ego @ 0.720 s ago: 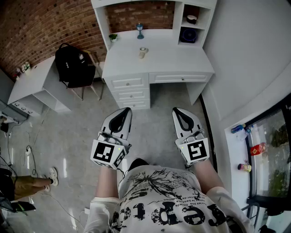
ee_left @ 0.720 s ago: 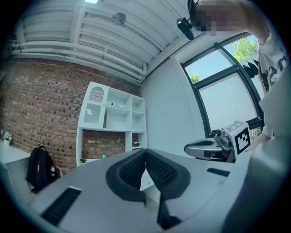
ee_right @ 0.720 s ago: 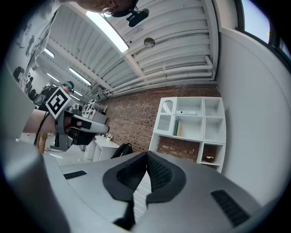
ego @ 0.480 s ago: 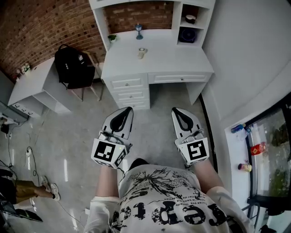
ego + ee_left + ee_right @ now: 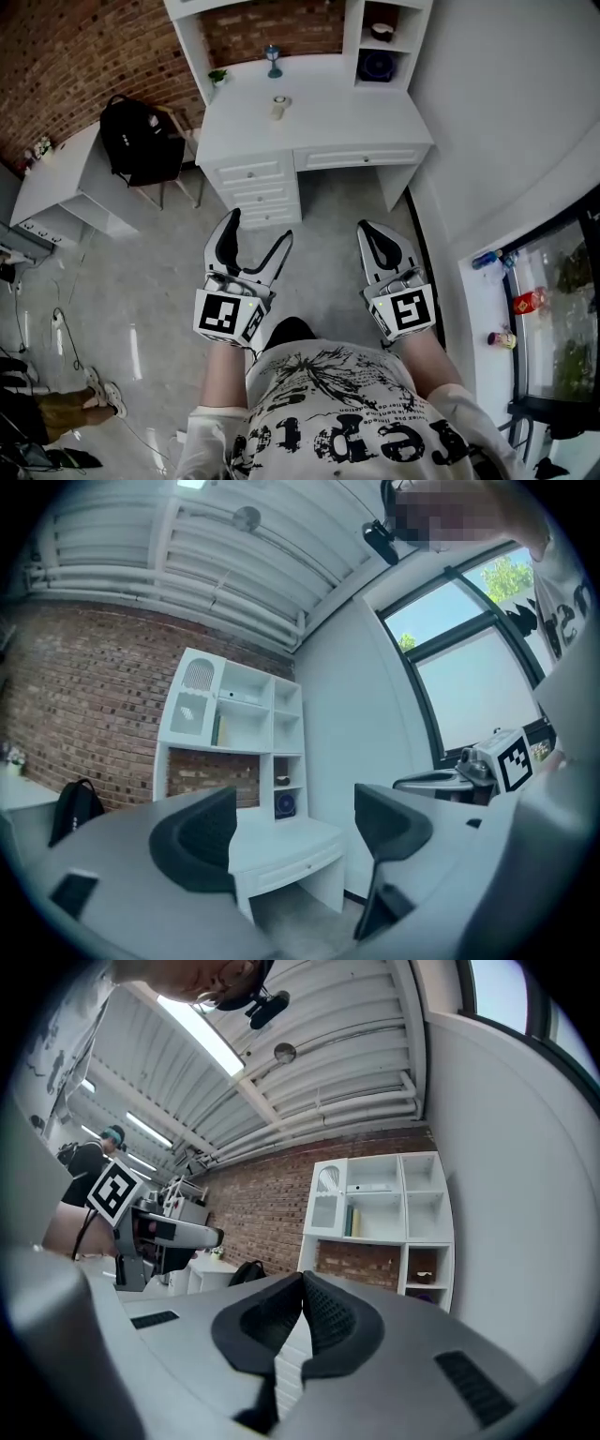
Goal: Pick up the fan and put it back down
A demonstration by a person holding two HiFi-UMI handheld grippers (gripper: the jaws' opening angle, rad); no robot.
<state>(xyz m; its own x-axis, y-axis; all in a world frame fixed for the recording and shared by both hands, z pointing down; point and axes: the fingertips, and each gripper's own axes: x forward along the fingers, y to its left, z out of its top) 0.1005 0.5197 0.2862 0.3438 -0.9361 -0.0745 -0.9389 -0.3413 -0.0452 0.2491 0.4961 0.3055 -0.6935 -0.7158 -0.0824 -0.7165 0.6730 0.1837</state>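
The left gripper (image 5: 258,228) is held level with its jaws spread wide and nothing between them. The right gripper (image 5: 368,228) has its jaws pressed together, empty. Far ahead stands a white wooden desk (image 5: 328,117). Its lower right shelf cubby (image 5: 360,62) holds the round dark-blue fan (image 5: 378,66), and the cubby above holds a small dark bowl (image 5: 382,31).

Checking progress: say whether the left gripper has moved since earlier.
Yes: the left gripper has swung its jaws apart, empty; against the white desk its body barely shifted.
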